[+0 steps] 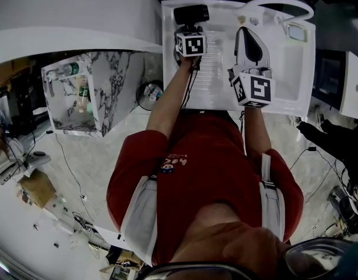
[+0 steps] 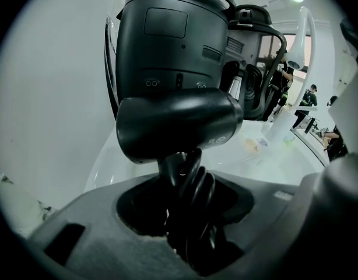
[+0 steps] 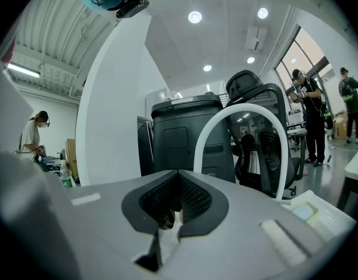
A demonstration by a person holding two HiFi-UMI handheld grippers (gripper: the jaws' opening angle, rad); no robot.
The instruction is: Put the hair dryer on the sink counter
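Head view: at upper centre, the left gripper (image 1: 190,29) holds the black hair dryer (image 1: 191,13) over the white sink counter (image 1: 287,89); the right gripper (image 1: 247,35) lies just to its right.

Left gripper view: the jaws clamp the dryer's handle and coiled cord (image 2: 193,191), with the barrel at frame centre.

Right gripper view: the jaws are pressed together and empty, with the white arched faucet (image 3: 209,133) behind them.

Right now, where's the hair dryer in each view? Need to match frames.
Head view: hair dryer at top centre, just beyond the left gripper.
Left gripper view: fills the centre, its handle clamped by that gripper.
Right gripper view: not in it.
Shared landmark: the white arched faucet.
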